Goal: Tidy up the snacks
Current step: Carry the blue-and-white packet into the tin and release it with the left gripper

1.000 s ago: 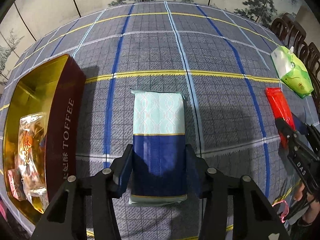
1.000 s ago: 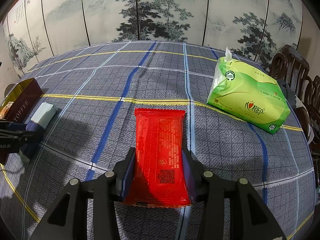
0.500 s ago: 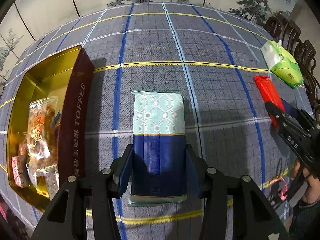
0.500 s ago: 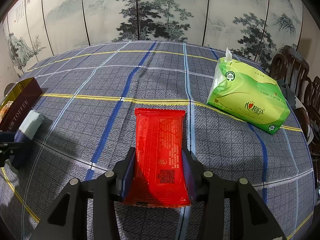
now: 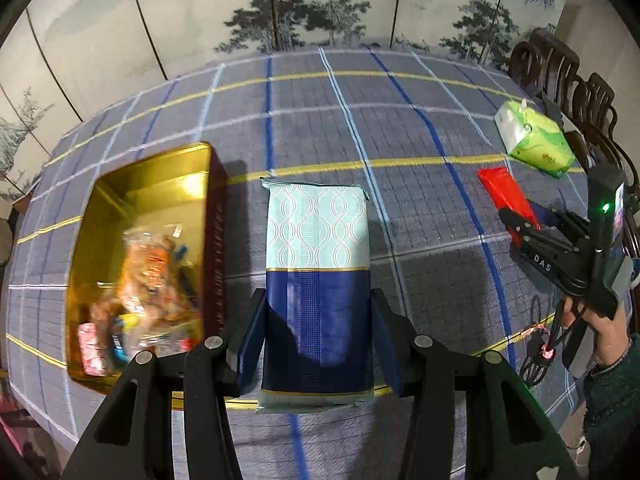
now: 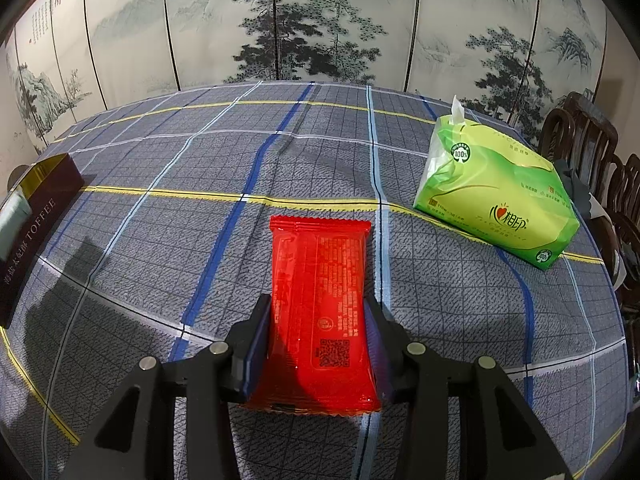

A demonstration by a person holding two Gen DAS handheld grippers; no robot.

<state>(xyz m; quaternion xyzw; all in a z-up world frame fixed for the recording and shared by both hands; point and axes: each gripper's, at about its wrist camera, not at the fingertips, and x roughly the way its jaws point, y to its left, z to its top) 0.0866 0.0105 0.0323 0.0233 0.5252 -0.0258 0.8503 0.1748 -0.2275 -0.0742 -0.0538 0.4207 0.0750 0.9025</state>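
Observation:
My left gripper (image 5: 318, 336) is shut on a mint-and-navy snack packet (image 5: 318, 240), held in the air above the checked tablecloth, just right of an open gold toffee tin (image 5: 160, 184). The tin holds several wrapped snacks (image 5: 148, 264). My right gripper (image 6: 318, 320) is shut on a red snack packet (image 6: 320, 264), low over the cloth. In the left wrist view the right gripper (image 5: 520, 220) and the red packet (image 5: 504, 192) show at the right, with a person's hand behind them. In the right wrist view the tin (image 6: 36, 216) sits at the far left, with the mint packet (image 6: 14, 212) at the frame edge.
A green tissue pack (image 6: 496, 200) lies on the cloth at the right, also seen as the tissue pack (image 5: 534, 144) in the left view. Dark wooden chairs (image 5: 560, 76) stand beyond the table's right edge. A painted folding screen (image 6: 320, 20) backs the table.
My left gripper has risen with the mint-and-navy packet, so the table looks farther and the tin has come more fully into view beside the packet. The right gripper and red packet have kept still.

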